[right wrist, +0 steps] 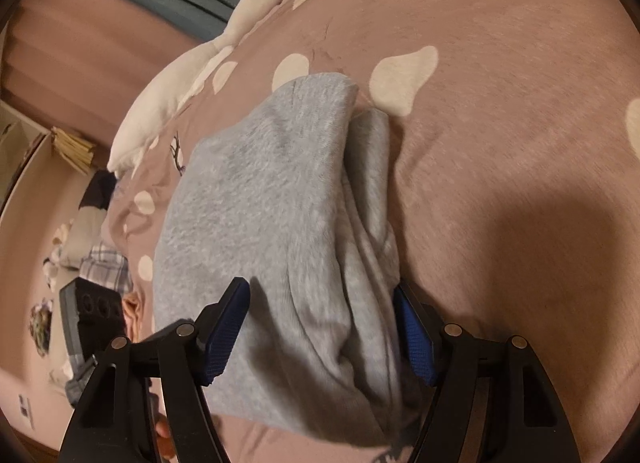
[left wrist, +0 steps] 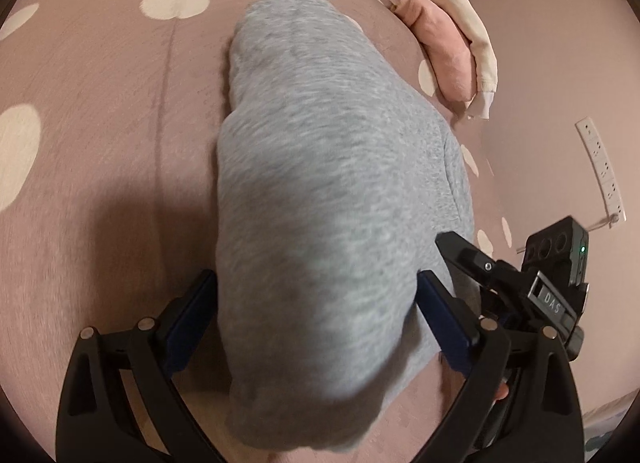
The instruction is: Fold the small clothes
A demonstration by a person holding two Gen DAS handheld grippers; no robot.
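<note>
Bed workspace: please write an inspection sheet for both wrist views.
Surface: pink bedspread with cream spots.
Job's things: folded grey garment lying on it.
Clutter: folded pink cloth, goose plush toy, clothes pile.
Grippers: left hand-held gripper and right hand-held gripper both straddle the garment's near end; whether the pads press cannot be told.
Cables: white power strip.
Surroundings: pink wall, floor beside bed.

garment (left wrist: pixel 320 191) on bedspread (left wrist: pixel 100 143), toy goose (right wrist: pixel 168 103) beside
</note>
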